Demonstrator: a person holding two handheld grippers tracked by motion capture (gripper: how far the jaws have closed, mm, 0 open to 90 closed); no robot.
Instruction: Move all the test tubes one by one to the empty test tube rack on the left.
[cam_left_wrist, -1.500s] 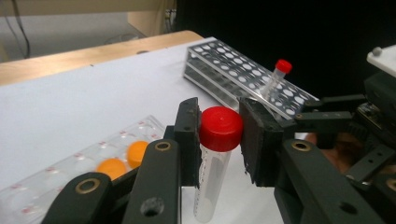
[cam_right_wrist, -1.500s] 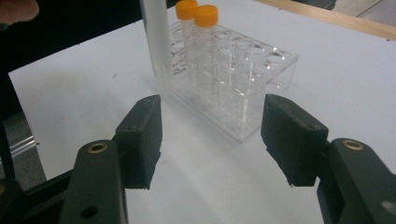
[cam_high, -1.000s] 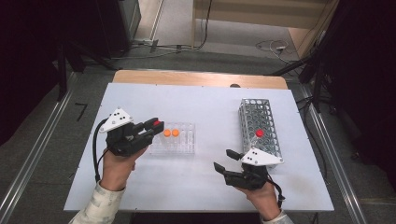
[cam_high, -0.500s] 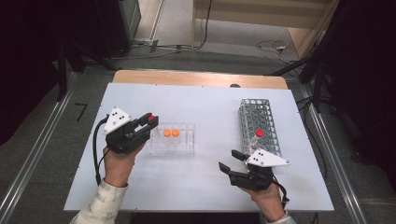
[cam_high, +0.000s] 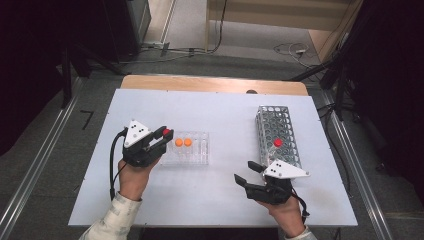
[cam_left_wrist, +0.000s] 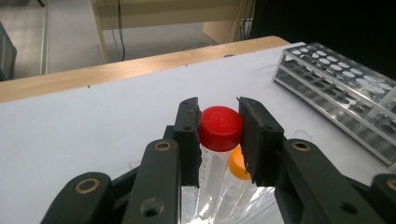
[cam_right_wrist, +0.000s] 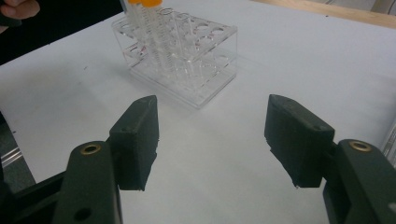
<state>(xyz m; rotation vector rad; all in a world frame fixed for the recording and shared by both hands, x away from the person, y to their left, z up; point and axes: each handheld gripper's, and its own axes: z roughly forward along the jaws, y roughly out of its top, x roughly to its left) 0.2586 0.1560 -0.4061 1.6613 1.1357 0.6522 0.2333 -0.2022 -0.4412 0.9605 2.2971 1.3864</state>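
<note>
Left tool clamped on red-capped clear plastic tube, centre of left gripper view, at left end of clear acrylic rack holding two orange-capped tubes. Right tool jaws wide apart, nothing between, above white tabletop lower right of high view.

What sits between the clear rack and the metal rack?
Nothing: in the high view, bare white table separates the clear rack from the metal rack.
</note>
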